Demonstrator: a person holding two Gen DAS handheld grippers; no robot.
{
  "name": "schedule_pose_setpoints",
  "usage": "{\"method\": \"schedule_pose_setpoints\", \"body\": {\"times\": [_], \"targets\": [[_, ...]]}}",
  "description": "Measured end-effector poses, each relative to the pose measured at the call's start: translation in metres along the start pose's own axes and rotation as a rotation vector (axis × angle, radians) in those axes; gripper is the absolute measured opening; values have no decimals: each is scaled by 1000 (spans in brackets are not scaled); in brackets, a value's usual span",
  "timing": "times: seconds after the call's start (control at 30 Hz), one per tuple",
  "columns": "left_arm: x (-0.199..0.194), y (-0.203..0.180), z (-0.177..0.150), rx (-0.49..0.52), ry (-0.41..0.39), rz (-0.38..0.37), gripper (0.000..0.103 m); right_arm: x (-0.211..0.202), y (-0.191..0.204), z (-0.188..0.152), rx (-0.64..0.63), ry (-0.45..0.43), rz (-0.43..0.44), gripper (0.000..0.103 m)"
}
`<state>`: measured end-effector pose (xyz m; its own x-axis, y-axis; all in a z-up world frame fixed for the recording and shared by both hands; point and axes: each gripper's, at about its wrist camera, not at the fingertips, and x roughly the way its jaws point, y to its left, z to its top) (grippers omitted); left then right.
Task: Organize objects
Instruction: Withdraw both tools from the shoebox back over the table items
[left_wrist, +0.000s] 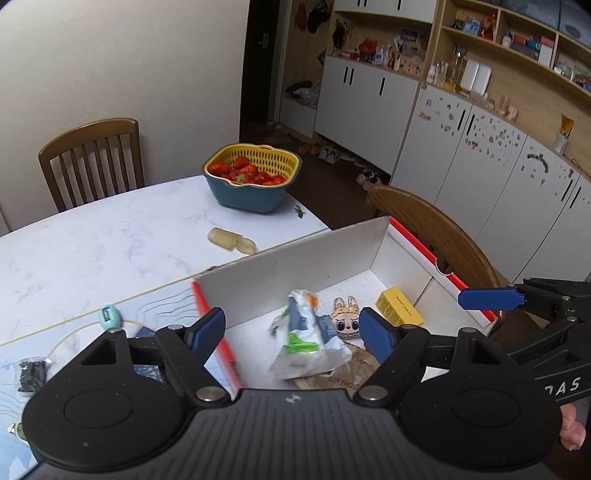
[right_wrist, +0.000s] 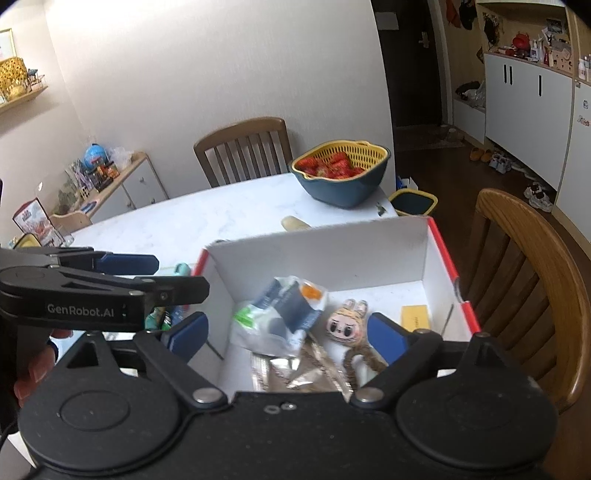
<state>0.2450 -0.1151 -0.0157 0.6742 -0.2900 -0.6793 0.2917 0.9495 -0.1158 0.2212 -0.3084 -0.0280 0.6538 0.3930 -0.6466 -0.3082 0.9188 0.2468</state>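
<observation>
The red-edged white box holds a plastic packet, bunny charm and yellow carton (both grippers gape empty above), strawberries' basket on the marble table.

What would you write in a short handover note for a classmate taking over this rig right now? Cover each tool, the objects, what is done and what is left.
Left tool: open, empty, above the box.
Right tool: open, empty, also above the box.
White box: already holds a plastic snack bag, a bunny-face charm, a yellow carton and brown packets.
Left on the table: a teal clip, a dark packet, a pale translucent piece.
The strawberry basket stands at the far edge.
</observation>
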Motion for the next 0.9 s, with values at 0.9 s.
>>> {"method": "schedule_pose_setpoints", "body": {"times": [0.9], "targets": [[-72, 160, -48, -44, -40, -1, 85, 31, 157, -18, -15, -6, -20, 100]]}}
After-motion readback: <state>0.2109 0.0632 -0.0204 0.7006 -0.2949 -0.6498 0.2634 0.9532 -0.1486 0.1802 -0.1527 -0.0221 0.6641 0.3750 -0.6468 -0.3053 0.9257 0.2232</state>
